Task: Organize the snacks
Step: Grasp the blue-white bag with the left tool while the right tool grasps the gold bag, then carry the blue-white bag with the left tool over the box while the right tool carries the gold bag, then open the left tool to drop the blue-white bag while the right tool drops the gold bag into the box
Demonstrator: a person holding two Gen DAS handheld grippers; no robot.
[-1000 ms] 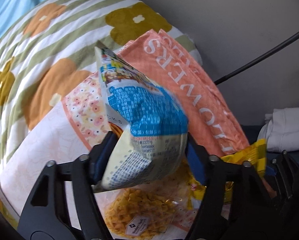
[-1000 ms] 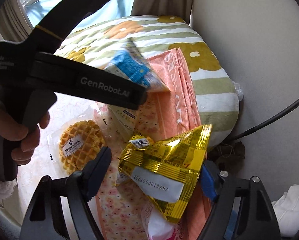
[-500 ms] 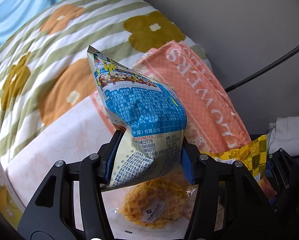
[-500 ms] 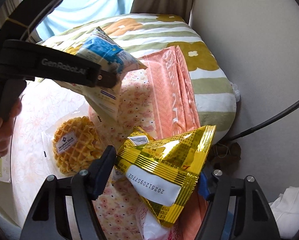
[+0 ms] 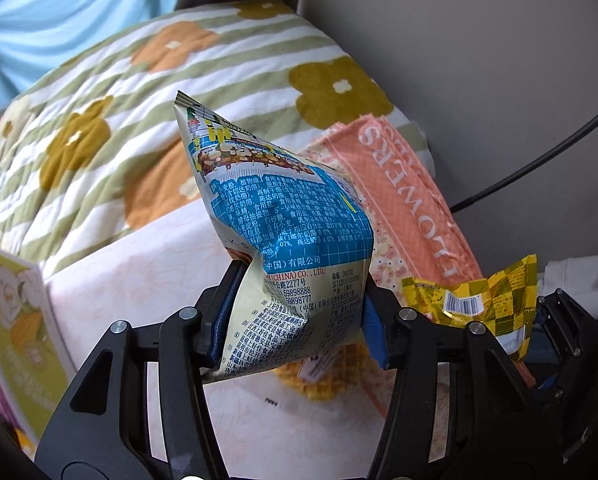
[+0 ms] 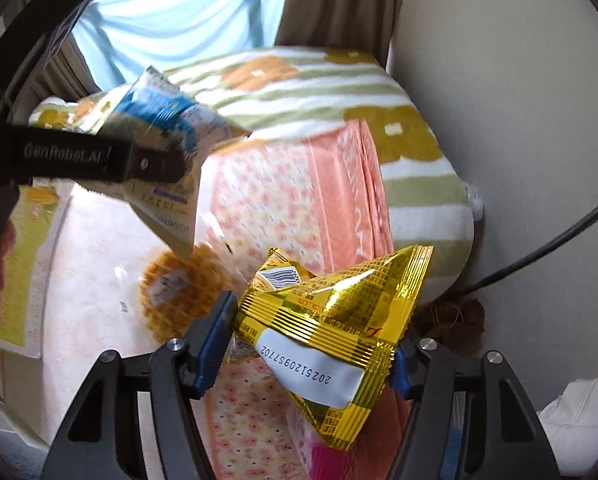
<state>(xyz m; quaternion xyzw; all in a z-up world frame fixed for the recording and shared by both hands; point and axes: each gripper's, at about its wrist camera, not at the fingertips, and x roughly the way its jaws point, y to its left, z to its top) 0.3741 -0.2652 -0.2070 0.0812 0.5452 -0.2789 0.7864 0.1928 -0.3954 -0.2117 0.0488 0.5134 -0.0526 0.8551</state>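
My left gripper point(image 5: 297, 316) is shut on a blue and cream snack bag point(image 5: 283, 240) and holds it above the pale pink cloth; this bag also shows in the right wrist view point(image 6: 167, 128). My right gripper point(image 6: 313, 348) is shut on a yellow foil snack bag point(image 6: 335, 320), held above the floral cloth; this bag shows at the right of the left wrist view point(image 5: 483, 304). A wrapped round waffle point(image 6: 179, 292) lies on the cloth below both bags, partly hidden in the left wrist view point(image 5: 323, 380).
A striped flower blanket point(image 5: 147, 92) lies behind. A folded orange towel point(image 5: 411, 200) sits beside the wall. A yellow-green box point(image 5: 15, 320) stands at the left. A black cable point(image 6: 539, 248) runs along the wall. White cloth point(image 6: 579, 412) lies at the lower right.
Both grippers have risen and drawn back with their bags. The left one moved left, so the box edge has come into view. The waffle stays on the cloth.
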